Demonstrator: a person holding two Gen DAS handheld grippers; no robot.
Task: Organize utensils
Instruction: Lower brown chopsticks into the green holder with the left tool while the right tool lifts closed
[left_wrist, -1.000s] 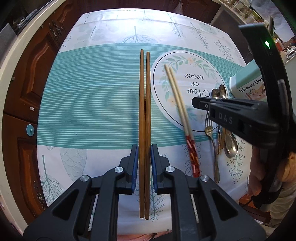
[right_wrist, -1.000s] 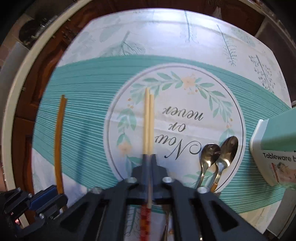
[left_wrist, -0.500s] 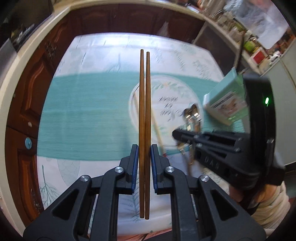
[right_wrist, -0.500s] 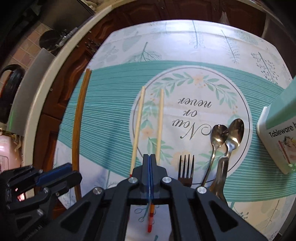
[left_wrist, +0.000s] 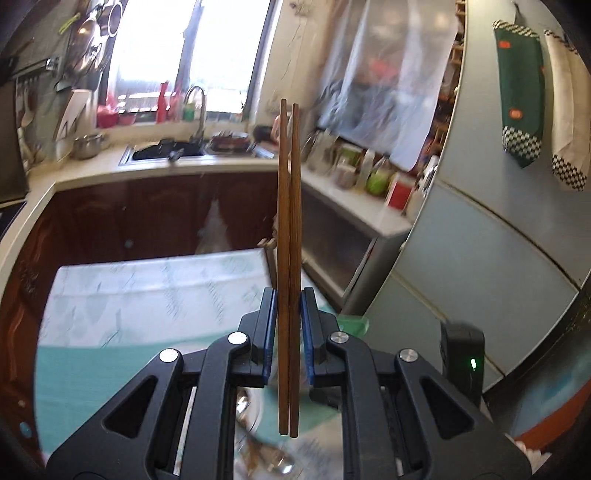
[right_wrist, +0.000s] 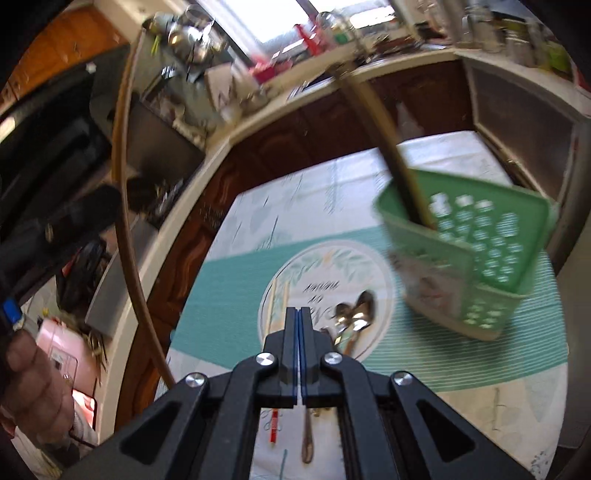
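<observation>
- Since the earlier frames, both wrist views had swung up from the tabletop to take in the kitchen counter, window and cupboards, and the dark wooden chopsticks (left_wrist: 289, 236) had left the cloth and stood in the air against the room behind.
- Below them lay the table (right_wrist: 480, 387) under its leaf-printed cloth with a teal band and a round wreath motif.
- At the cloth's right side stood the green perforated utensil basket (right_wrist: 491, 258), blurred, with a dark stick-like piece leaning out of its near corner; what that piece was could not be told.
- Pinched between the blue pads of the left gripper (left_wrist: 289, 325), narrowly parted around the pair, the dark chopsticks lay side by side and touching, their ends reaching past the fingers both ways.
- By contrast, the right gripper (right_wrist: 298, 332) had its pads pressed flat together with nothing between them.
- At the left edge of the right wrist view, a hand (right_wrist: 33, 380) held the other tool.
- On the wreath motif lay the pale chopsticks (right_wrist: 277, 306) with red-banded ends, just left of the shut fingers, no longer in the grip shown a second before.
- Beside them, to the right, two spoons (right_wrist: 354, 317) rested bowl to bowl, and a further metal handle (right_wrist: 306, 439) showed beneath the gripper.
</observation>
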